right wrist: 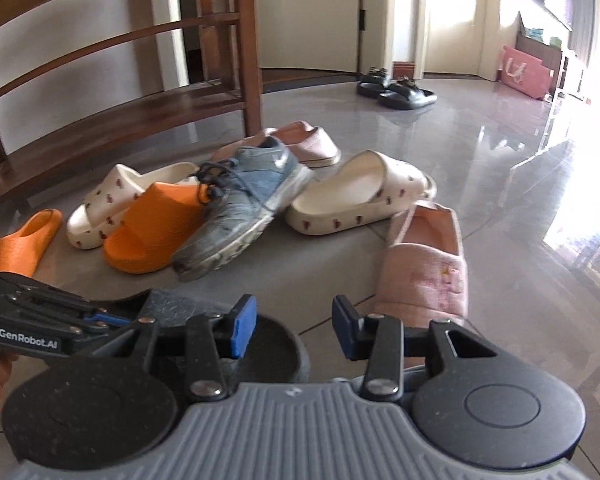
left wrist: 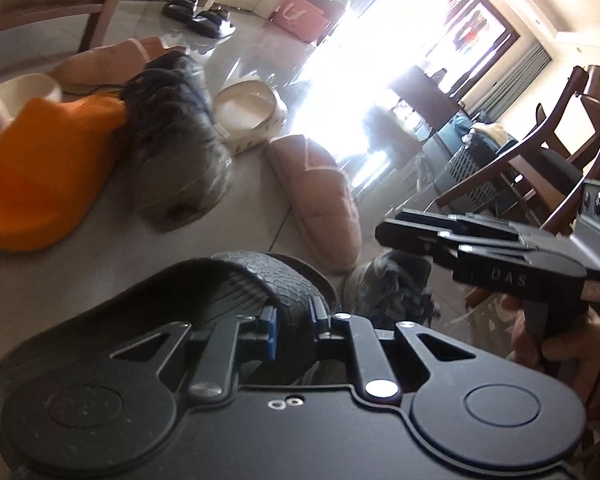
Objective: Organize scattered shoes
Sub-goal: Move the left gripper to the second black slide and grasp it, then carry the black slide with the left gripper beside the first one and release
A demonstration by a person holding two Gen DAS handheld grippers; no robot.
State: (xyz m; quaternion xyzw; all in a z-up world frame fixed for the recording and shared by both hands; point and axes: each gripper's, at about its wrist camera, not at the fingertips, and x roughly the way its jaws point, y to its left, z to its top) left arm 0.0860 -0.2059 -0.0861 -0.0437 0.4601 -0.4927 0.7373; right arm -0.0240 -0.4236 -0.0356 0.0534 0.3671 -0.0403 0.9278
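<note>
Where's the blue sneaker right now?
In the right wrist view, the blue sneaker lies mid-pile on the floor, tilted against the orange slide, with a white slide to its right.

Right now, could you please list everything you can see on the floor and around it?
orange slides: two, orange, left of the pile
white slides: two, white with small red prints, in the pile
sneakers: two, blue-grey, one in the pile, one nearer
pink slippers: two, pink, one behind the pile, one near
black sandals: a pair, far, by the doorway
pink bag: one, far right
wooden rack: one, brown, behind the pile
black slide: one, held by its strap
left gripper: jaws shut on the black slide
right gripper: jaws open, holding nothing
</note>
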